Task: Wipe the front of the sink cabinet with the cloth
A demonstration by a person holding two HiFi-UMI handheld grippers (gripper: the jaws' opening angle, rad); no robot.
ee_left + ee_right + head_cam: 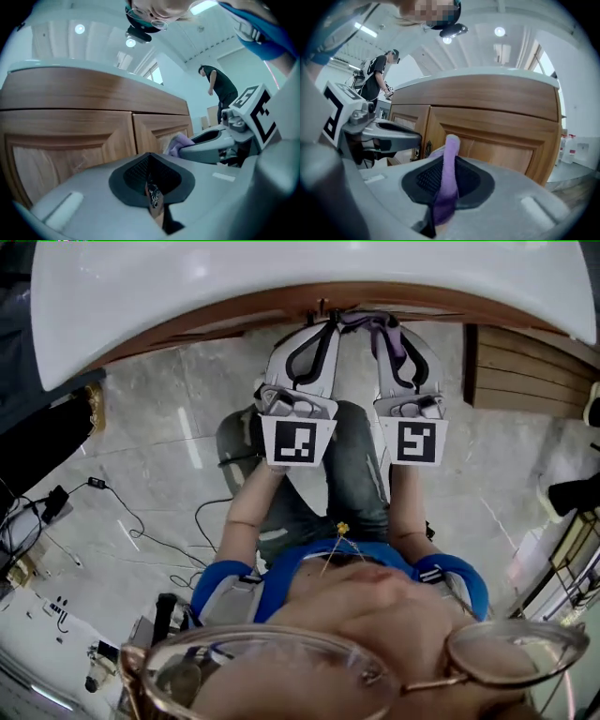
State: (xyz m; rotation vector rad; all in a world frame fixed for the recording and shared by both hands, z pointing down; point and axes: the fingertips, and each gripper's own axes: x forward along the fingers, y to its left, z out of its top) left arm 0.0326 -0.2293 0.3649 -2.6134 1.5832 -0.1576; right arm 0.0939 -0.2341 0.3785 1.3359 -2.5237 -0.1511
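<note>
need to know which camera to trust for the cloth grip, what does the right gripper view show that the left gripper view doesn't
Only the right gripper view: the purple cloth pinched between the right gripper's jaws. Only the left gripper view: the left gripper's jaws nearly together, a small dark ornate bit in the slit; whether gripped, I cannot tell. Both: the wooden cabinet doors, the white sink rim above, the other gripper side-on, a person standing in the background.

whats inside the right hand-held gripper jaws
A purple cloth, pinched between the shut jaws of the right hand-held gripper, its end poking out toward the cabinet door. The part clamped between the pads is covered.
</note>
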